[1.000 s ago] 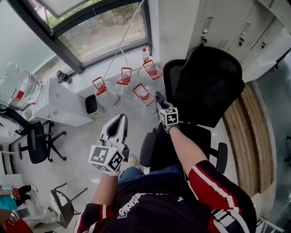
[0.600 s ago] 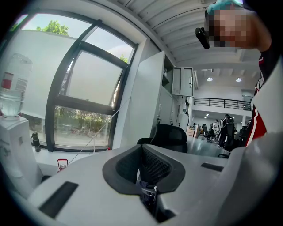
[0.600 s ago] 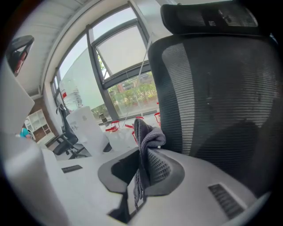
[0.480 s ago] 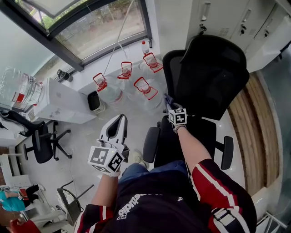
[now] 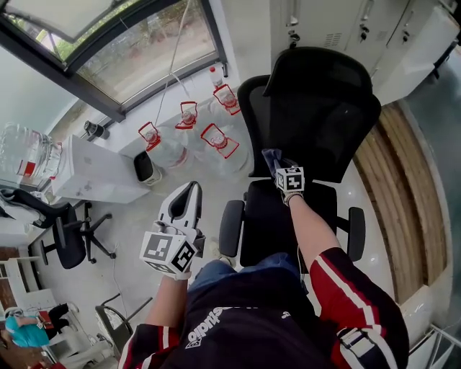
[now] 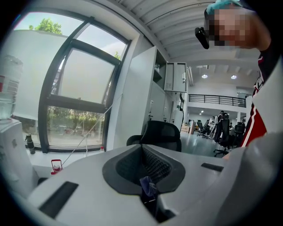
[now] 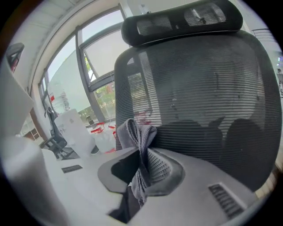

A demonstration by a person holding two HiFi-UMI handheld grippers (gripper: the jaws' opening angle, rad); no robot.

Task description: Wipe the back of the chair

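A black mesh office chair stands in front of me, its back [image 5: 320, 119] upright with a headrest on top and its seat [image 5: 277, 216] below. My right gripper [image 5: 276, 160] is over the rear of the seat, close to the lower left of the back, shut on a grey cloth [image 5: 271, 156]. In the right gripper view the cloth [image 7: 138, 143] sticks up crumpled from the jaws, just short of the mesh back [image 7: 208, 101]. My left gripper [image 5: 190, 190] hangs off to the left over the floor, shut, away from the chair [image 6: 160, 132].
Several large water bottles with red handles [image 5: 189, 137] stand on the floor left of the chair, beside a white cabinet [image 5: 94, 173]. Another black office chair [image 5: 68, 234] is at far left. Lockers [image 5: 346, 21] and a wooden strip [image 5: 403, 194] lie behind and right.
My right gripper with the cloth has moved right and nearer to the chair back. The left gripper has stayed in place.
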